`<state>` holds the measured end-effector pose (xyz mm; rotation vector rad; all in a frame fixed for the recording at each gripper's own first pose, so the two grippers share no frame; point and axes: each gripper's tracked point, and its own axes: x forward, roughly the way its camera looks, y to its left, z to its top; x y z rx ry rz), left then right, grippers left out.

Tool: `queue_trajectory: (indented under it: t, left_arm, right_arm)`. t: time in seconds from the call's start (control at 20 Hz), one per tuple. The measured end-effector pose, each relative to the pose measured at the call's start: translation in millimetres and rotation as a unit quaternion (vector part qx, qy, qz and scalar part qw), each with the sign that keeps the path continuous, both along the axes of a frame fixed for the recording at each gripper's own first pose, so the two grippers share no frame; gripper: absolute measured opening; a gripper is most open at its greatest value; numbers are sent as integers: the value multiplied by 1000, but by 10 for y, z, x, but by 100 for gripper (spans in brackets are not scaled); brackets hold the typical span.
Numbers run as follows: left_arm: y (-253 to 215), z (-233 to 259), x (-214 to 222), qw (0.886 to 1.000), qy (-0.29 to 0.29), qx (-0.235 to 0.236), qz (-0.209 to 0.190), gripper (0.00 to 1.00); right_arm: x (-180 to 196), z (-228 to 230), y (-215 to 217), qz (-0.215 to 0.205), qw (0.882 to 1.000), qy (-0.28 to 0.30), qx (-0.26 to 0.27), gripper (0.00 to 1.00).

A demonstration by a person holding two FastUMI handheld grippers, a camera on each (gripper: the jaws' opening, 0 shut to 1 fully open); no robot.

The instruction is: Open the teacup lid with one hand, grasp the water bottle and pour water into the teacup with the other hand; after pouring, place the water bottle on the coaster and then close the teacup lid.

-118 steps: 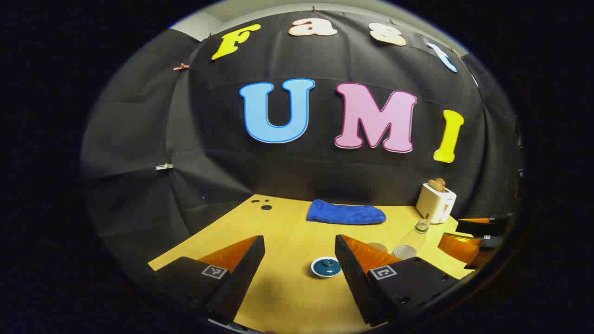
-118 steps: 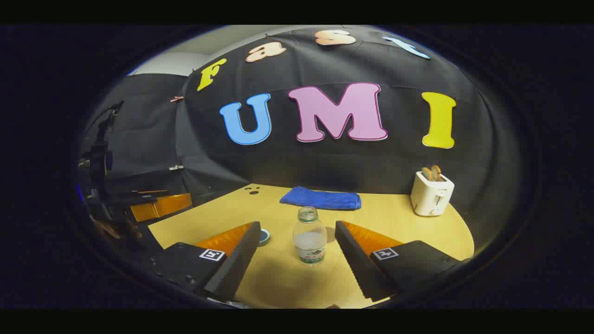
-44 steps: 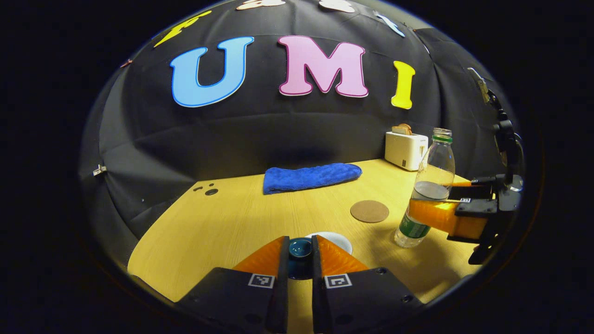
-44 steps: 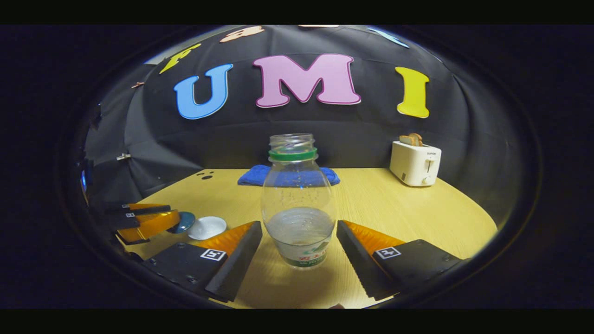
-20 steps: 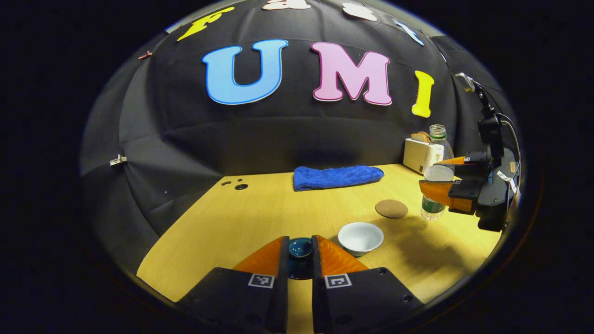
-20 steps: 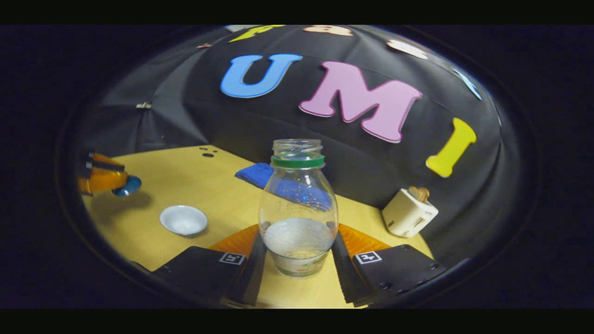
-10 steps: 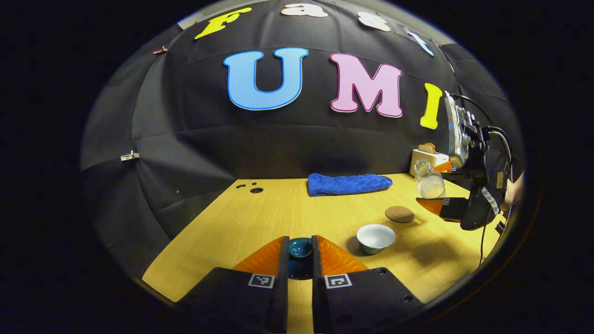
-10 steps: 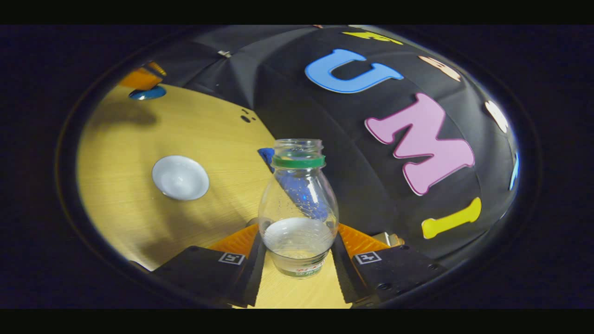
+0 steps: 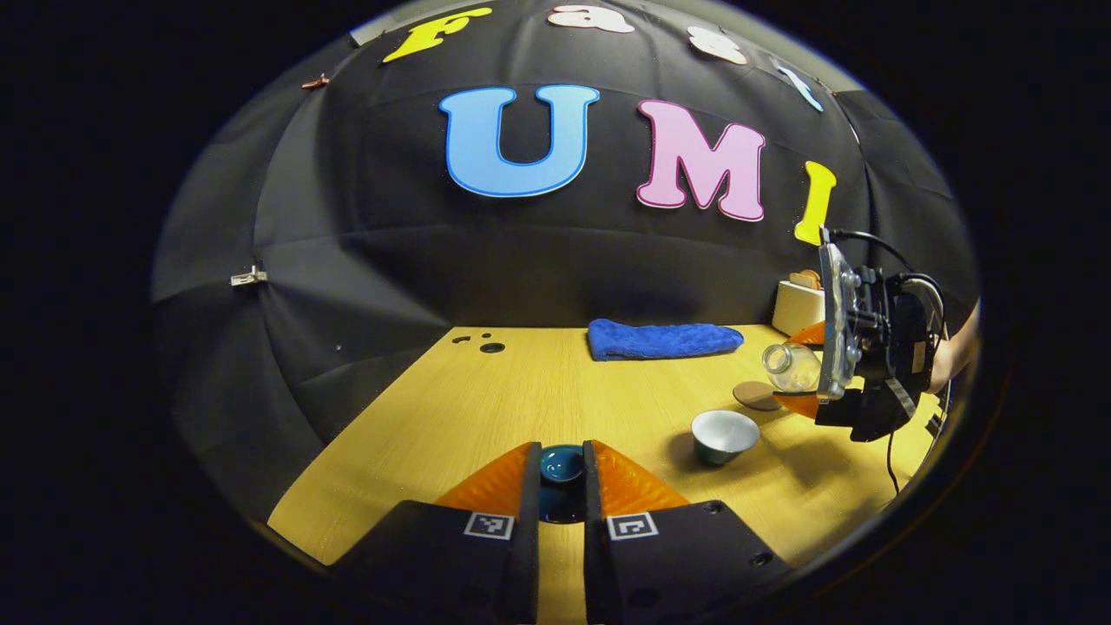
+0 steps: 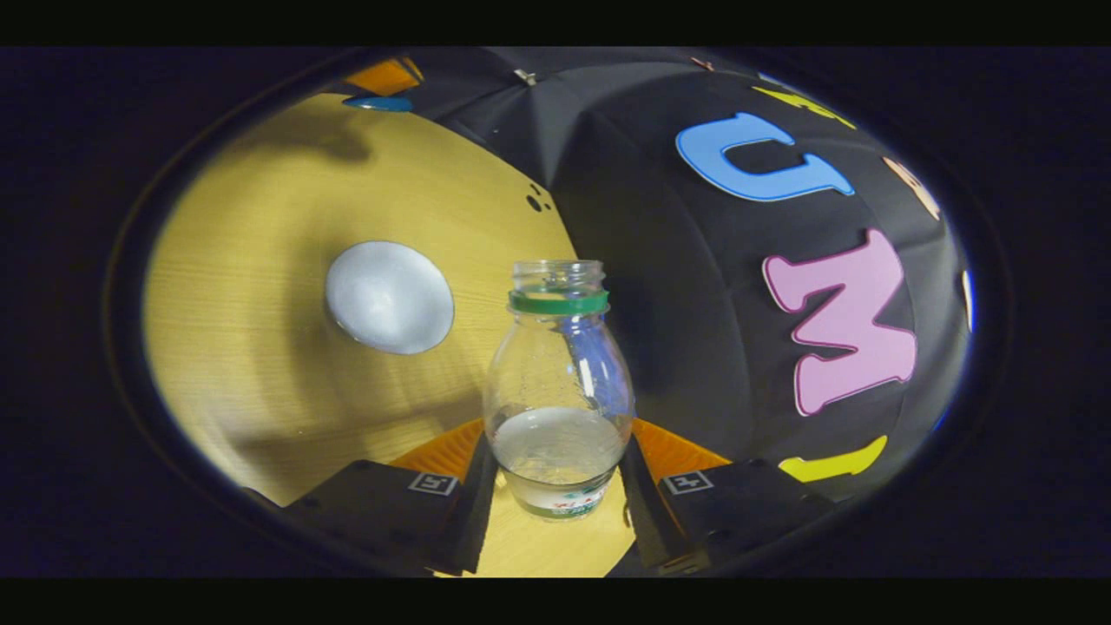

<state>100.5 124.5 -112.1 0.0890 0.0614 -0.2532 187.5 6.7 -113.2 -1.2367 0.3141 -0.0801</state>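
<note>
Broadly, the wooden table [image 9: 521,391] lay bare across its middle and left side, its far edge meeting the black cloth wall, with two small holes [image 9: 486,344] near the far left corner. A blue towel [image 9: 664,338] lay along the far edge, and a white toaster [image 9: 797,304] stood at the far right.

The left gripper [image 9: 561,473] was closed on the dark blue teacup lid [image 9: 561,462], both fingers pressing its sides, raised over the table's near edge. The teacup [image 9: 725,434] stood uncovered to the right of it; whether anything was inside could not be told. Just behind the cup lay the round coaster [image 9: 755,396].

The right gripper [image 10: 555,473] was clamped on the lower body of the water bottle [image 10: 557,382], uncapped, with water pooled in its lower part. From the left gripper view the bottle [image 9: 790,366] hung tipped on its side above the coaster, mouth toward the cup. From the right gripper view the cup [image 10: 389,297] sat left of the bottle's neck, apart from it.
</note>
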Motion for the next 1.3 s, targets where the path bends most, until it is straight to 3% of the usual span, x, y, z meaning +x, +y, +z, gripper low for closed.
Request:
queue_trajectory:
  t: [0.1, 0.15, 0.5, 0.65, 0.8, 1.0, 1.3]
  left_arm:
    - [56, -7, 17, 1000, 1, 0, 1, 25]
    - [84, -8, 22, 1000, 1, -1, 1, 21]
    - [246, -62, 65, 1000, 8, -8, 10, 24]
    - [311, -78, 59, 1000, 9, -7, 12, 21]
    - [367, -95, 46, 1000, 10, -8, 15, 25]
    - [432, -137, 36, 1000, 16, -12, 22, 21]
    - [478, -165, 5, 999, 18, -14, 26, 25]
  right_arm:
    - [53, -37, -17, 3, 1000, 10, -23, 66]
    - [50, -51, -23, 5, 999, 15, -36, 70]
    - [134, -111, -6, 18, 993, 38, -106, 70]
    - [126, -97, 32, 32, 989, 44, -137, 66]
    - [186, -133, 38, 40, 984, 53, -166, 70]
    - [198, -143, 21, 56, 975, 66, -206, 70]
    - [233, -160, 13, 63, 969, 76, -228, 70]
